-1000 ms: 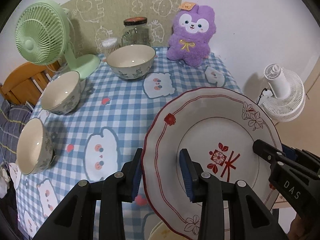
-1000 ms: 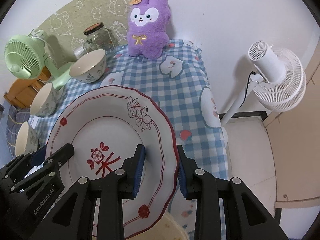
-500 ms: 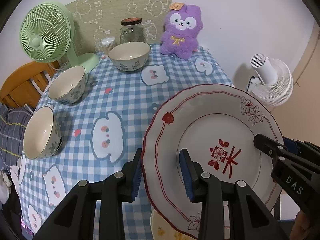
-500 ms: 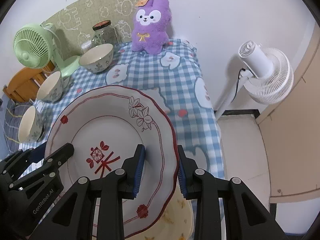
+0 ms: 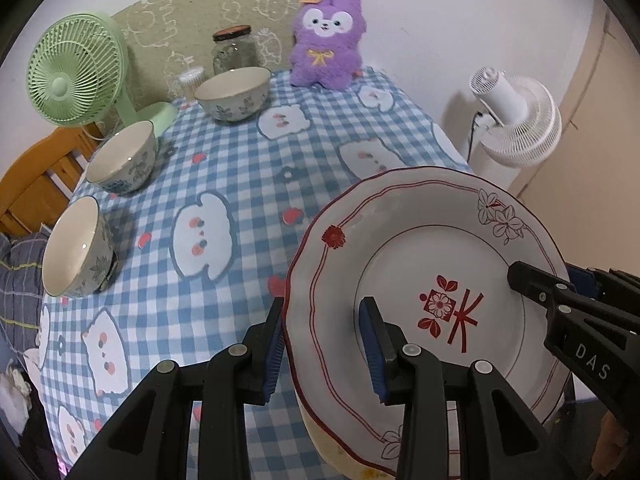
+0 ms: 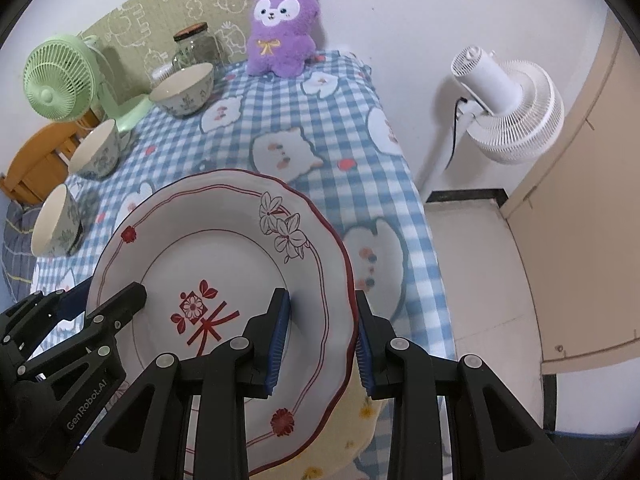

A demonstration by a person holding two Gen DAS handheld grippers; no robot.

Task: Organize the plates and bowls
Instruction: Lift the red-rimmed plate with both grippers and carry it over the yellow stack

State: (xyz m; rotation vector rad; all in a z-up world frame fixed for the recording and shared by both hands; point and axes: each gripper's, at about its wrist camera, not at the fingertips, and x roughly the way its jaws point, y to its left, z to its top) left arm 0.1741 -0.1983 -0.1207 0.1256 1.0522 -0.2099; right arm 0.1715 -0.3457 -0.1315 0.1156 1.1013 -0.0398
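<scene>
A white plate with a red rim and red flower pattern (image 5: 432, 264) (image 6: 224, 248) hangs tilted over the table's near right corner. My left gripper (image 5: 324, 340) is shut on its left rim, and my right gripper (image 6: 320, 332) is shut on its right rim. Under the plate a pale yellow dish (image 6: 356, 412) (image 5: 340, 456) peeks out, mostly hidden. Three floral bowls stand along the left side: a near one (image 5: 76, 248), a middle one (image 5: 122, 158) and a far one (image 5: 234, 94).
The blue checked tablecloth (image 5: 240, 184) covers the table. At the back stand a green fan (image 5: 80, 76), a glass jar (image 5: 234, 48) and a purple plush toy (image 5: 326, 40). A white fan (image 6: 508, 100) stands on the floor to the right. A wooden chair (image 5: 36, 176) is on the left.
Both grippers carried the plate back toward the table's near edge, so the bowls and plush look farther away. The yellow dish beneath has come into view.
</scene>
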